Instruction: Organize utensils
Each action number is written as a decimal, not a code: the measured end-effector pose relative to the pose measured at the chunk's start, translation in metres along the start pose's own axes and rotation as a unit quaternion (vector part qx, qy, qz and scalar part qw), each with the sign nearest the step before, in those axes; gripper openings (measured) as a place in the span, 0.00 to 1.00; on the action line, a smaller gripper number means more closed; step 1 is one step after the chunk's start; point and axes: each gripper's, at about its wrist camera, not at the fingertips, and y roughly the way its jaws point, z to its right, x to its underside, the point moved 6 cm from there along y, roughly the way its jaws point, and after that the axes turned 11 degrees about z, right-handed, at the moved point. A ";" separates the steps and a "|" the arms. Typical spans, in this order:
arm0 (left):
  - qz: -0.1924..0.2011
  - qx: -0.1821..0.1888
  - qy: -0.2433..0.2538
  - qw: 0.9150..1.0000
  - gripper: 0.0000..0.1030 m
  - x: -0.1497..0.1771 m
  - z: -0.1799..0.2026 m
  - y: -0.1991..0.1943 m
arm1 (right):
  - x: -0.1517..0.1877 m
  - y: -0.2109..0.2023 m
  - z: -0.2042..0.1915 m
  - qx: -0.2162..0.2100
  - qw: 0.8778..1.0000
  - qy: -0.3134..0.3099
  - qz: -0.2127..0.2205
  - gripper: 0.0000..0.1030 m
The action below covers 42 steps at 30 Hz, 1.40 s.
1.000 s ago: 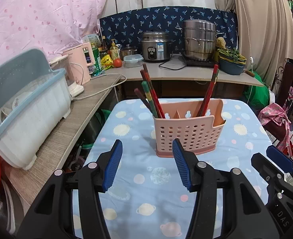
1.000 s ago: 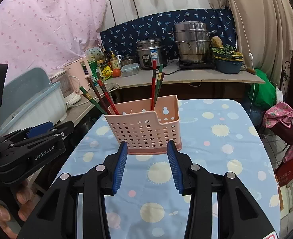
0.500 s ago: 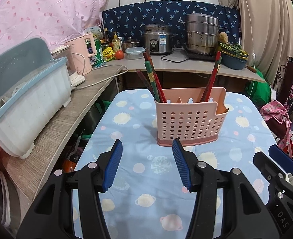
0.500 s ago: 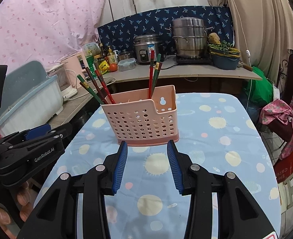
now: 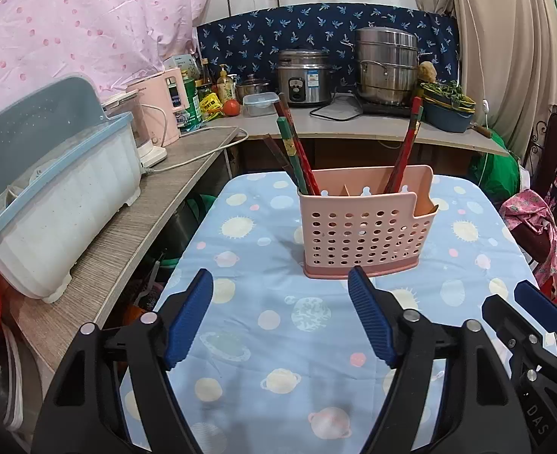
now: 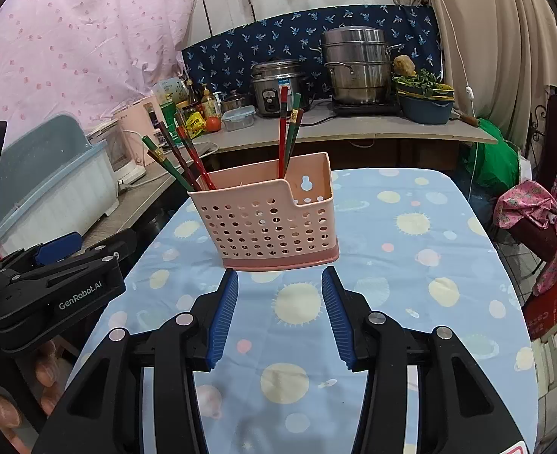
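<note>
Pink utensil holder (image 5: 361,227) sits mid-table, straight ahead of both claws; chopsticks (image 5: 297,151) stand upright. Left gripper (image 5: 280,295) and right gripper (image 6: 280,291) both opening, nothing between. Right looks nearer.

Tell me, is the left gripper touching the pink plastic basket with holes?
Apart. In the left wrist view, the left gripper has opening jaws with nothing between them, and blue tablecloth shows between its fingertips and the pink plastic basket.
</note>
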 end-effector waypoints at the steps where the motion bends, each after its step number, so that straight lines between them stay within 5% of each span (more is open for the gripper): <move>1: 0.000 -0.001 0.001 1.000 0.69 0.001 0.000 0.000 | 0.000 -0.001 0.000 0.000 1.000 0.000 0.001 0.49; 16: -0.004 -0.006 0.002 1.000 0.83 0.009 -0.001 0.000 | 0.003 -0.002 0.000 0.011 1.000 0.004 0.010 0.81; 28: -0.008 -0.007 0.006 1.000 0.90 0.014 0.000 0.001 | 0.006 -0.002 0.001 0.019 1.000 0.008 0.011 0.85; 31: -0.011 -0.005 0.007 1.000 0.91 0.016 0.001 0.002 | 0.007 -0.002 0.001 0.023 1.000 0.004 0.011 0.94; 42: -0.015 -0.006 0.010 1.000 0.91 0.021 0.003 0.002 | 0.013 -0.002 0.001 0.024 1.000 0.006 0.007 0.94</move>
